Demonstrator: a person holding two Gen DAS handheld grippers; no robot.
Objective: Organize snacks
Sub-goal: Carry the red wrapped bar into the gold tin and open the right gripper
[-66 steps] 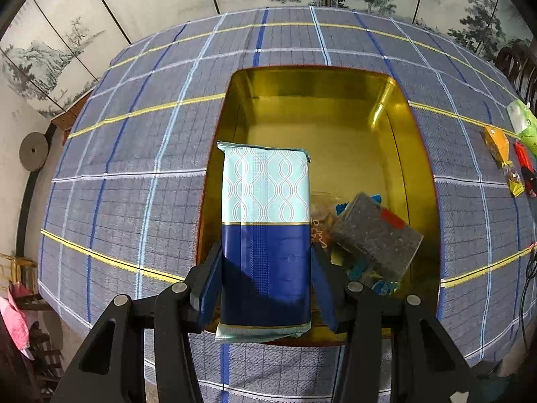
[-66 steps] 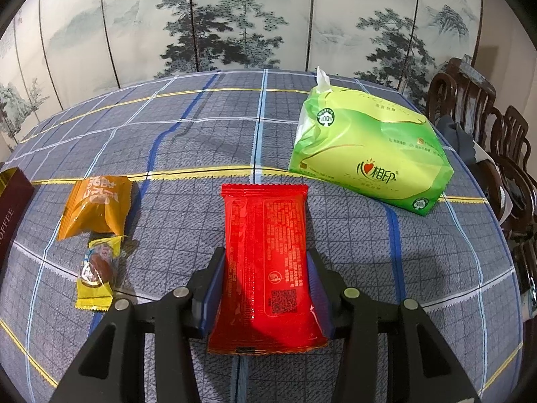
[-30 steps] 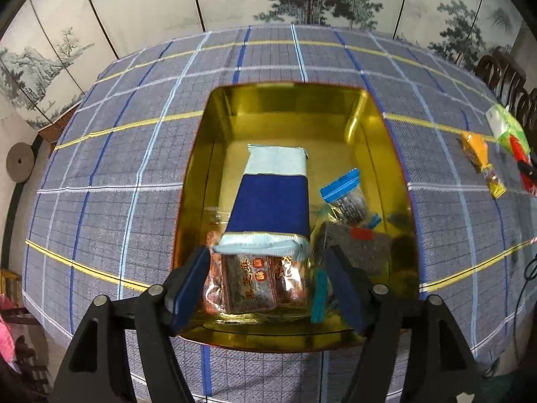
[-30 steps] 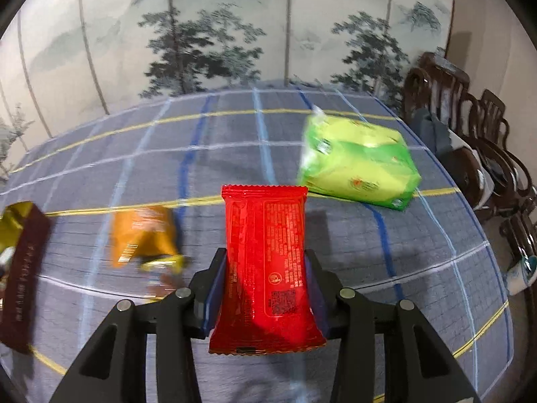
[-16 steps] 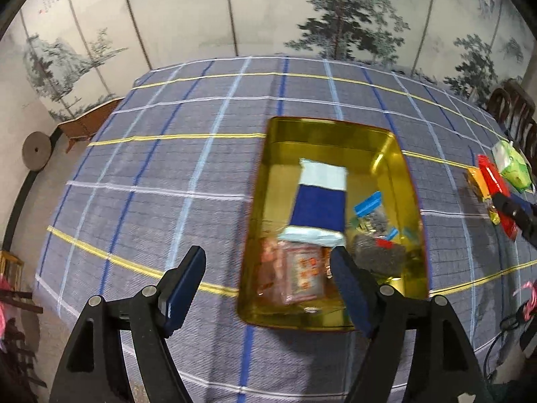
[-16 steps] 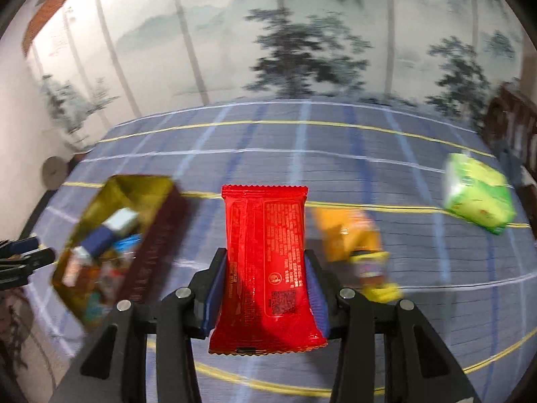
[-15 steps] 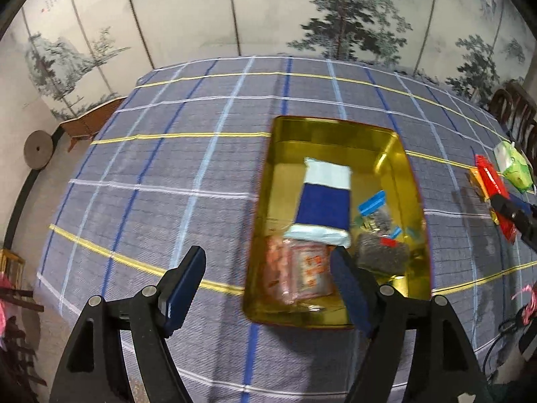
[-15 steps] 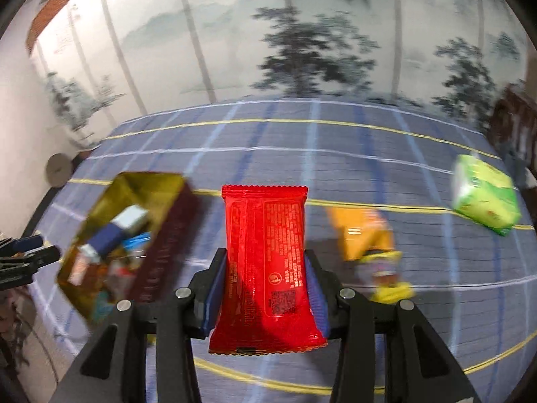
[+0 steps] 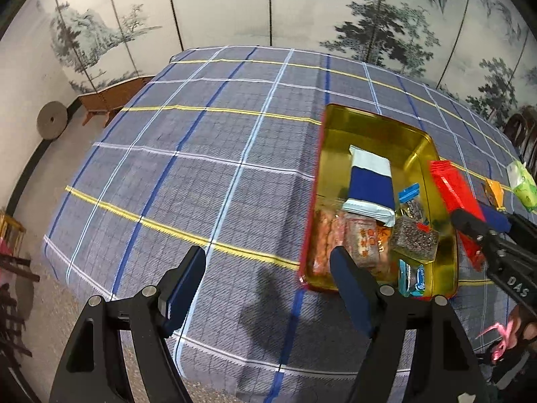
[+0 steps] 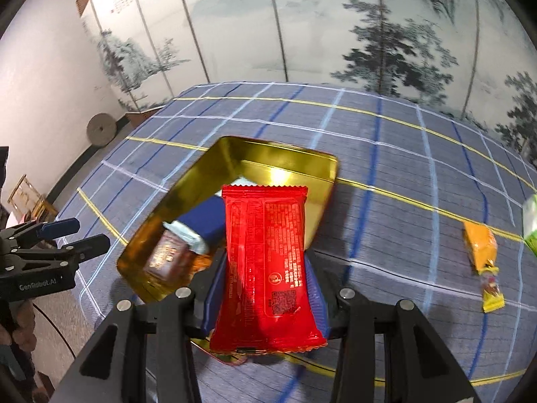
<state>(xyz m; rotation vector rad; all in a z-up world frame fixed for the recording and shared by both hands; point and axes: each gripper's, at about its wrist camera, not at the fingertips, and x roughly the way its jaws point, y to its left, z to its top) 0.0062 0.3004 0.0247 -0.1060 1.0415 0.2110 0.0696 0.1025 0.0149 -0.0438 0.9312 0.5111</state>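
Your left claw (image 9: 266, 285): jaws wide, empty, pulled back off gold tin (image 9: 372, 124) after dropping blue-and-white packet (image 9: 369, 184) inside. Your right claw (image 10: 265, 288) grips red snack packet (image 10: 268, 262), now over tin (image 10: 285, 158) instead of beside green pack. Next: release into tin. Only right view shows orange packet (image 10: 480, 245) and yellow candy (image 10: 491, 292) clearly, still loose on tabletop (image 10: 386, 134).

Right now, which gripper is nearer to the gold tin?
Right. The right gripper, shut on the red packet, is over the gold tin; the left gripper, open, is beside it over the tablecloth.
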